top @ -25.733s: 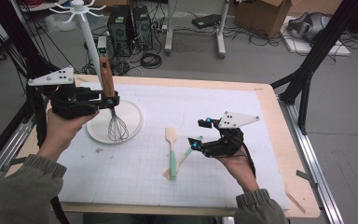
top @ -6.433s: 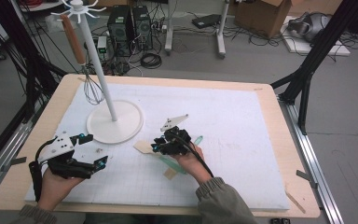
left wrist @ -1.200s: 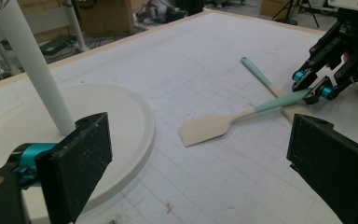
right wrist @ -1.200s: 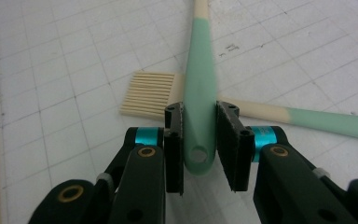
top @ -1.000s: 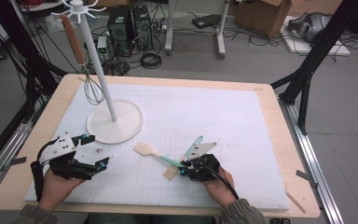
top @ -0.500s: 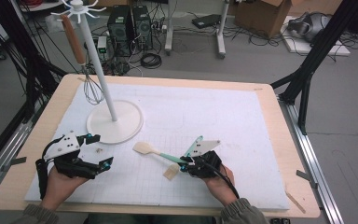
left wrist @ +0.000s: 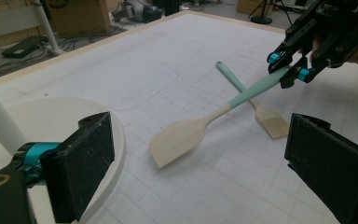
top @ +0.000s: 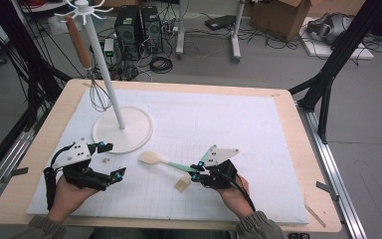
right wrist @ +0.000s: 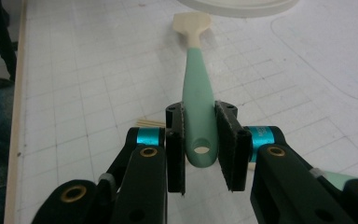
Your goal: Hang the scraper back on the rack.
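Clamped between the fingers of the right gripper (top: 197, 172) is the mint-green handle of a spatula (top: 166, 163), gripped near its hanging-hole end (the hole is seen just between the pads in the right gripper view). The spatula's cream blade is raised slightly off the white mat (top: 258, 129), angled toward the round base of the utensil stand (top: 123, 130). A second utensil, a brush with pale bristles (top: 181, 184), is lying on the mat beneath the spatula, its green handle crossed under it. The left gripper (top: 110, 159) is held low over the near left part of the bench (top: 45, 144), its fingers spread wide with nothing between them, just beside the stand's base. A whisk with a wooden handle (top: 79, 42) is hung on the stand.
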Demonstrator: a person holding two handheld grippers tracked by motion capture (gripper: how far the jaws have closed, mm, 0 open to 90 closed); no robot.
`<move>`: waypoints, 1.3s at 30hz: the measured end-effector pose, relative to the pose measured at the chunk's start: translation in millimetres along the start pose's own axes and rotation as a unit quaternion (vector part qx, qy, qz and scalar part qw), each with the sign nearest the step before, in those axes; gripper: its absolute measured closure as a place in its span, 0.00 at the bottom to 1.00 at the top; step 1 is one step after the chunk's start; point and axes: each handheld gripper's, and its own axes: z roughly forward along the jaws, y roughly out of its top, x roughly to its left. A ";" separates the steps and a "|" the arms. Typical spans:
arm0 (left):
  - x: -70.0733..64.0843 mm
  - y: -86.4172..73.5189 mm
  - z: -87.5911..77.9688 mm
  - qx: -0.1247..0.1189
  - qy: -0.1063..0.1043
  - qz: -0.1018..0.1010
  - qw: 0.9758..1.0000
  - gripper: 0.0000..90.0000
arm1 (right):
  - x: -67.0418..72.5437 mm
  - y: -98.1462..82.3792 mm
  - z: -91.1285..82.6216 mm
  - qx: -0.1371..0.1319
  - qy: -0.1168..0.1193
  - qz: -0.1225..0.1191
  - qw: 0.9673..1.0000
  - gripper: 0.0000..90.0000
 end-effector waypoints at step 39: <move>-17.1 8.0 35.3 0.062 -0.104 0.062 0.991 0.38 | 17.9 40.0 5.3 -0.017 0.090 -0.058 0.994 0.83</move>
